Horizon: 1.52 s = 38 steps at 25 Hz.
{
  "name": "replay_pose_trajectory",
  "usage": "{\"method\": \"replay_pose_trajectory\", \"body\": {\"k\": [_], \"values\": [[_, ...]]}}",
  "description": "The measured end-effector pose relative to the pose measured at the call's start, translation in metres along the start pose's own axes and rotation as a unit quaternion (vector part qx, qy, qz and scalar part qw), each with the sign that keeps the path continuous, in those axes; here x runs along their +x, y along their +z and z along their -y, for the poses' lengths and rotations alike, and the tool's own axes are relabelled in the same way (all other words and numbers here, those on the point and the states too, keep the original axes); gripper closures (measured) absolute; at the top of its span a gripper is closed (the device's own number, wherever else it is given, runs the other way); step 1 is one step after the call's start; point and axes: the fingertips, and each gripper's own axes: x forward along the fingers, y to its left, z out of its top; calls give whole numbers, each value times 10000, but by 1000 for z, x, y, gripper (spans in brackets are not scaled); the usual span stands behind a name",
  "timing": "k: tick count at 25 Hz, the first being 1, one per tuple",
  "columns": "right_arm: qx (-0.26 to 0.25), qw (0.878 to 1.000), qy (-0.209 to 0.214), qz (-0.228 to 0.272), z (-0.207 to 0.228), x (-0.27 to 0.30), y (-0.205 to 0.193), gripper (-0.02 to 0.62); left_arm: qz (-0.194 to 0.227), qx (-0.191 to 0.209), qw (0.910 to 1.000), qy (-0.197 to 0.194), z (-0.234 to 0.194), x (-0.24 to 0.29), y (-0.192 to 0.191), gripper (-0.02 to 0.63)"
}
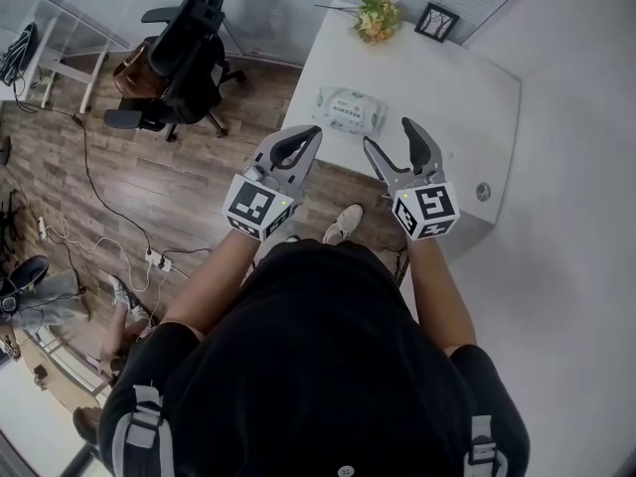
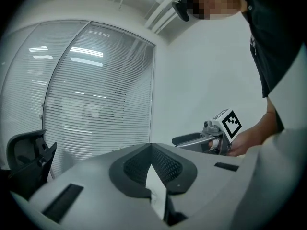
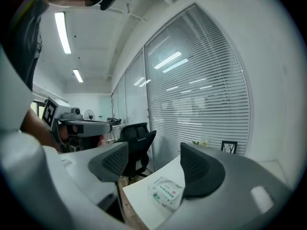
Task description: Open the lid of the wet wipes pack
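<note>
Wet wipes pack, soft and white with green print (image 1: 348, 109), lies flat on the white surface (image 1: 447, 87), just past the left claw (image 1: 314, 132) and right claw (image 1: 386, 131). In the left gripper view, the left claw's tips are pressed together. In the right gripper view, the right claw is spread wide, and the pack shows through the gap.

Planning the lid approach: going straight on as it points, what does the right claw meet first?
Probably the wet wipes pack on the table: it shows between the open jaws of the right claw; depth unclear.
</note>
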Motion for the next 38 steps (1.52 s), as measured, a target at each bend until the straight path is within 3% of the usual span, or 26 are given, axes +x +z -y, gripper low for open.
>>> {"method": "replay_pose_trajectory", "body": {"k": [12, 27, 38], "values": [[-152, 9966, 511, -631, 63, 62, -53, 244, -580, -127, 9971, 469, -30, 70, -40, 600], [-25, 9852, 252, -1693, 96, 135, -128, 252, -1482, -429, 9880, -90, -93, 133, -119, 600], [-218, 9645, 446, -2595, 82, 168, -201, 252, -2272, -768, 9707, -165, -119, 147, -198, 600]]}}
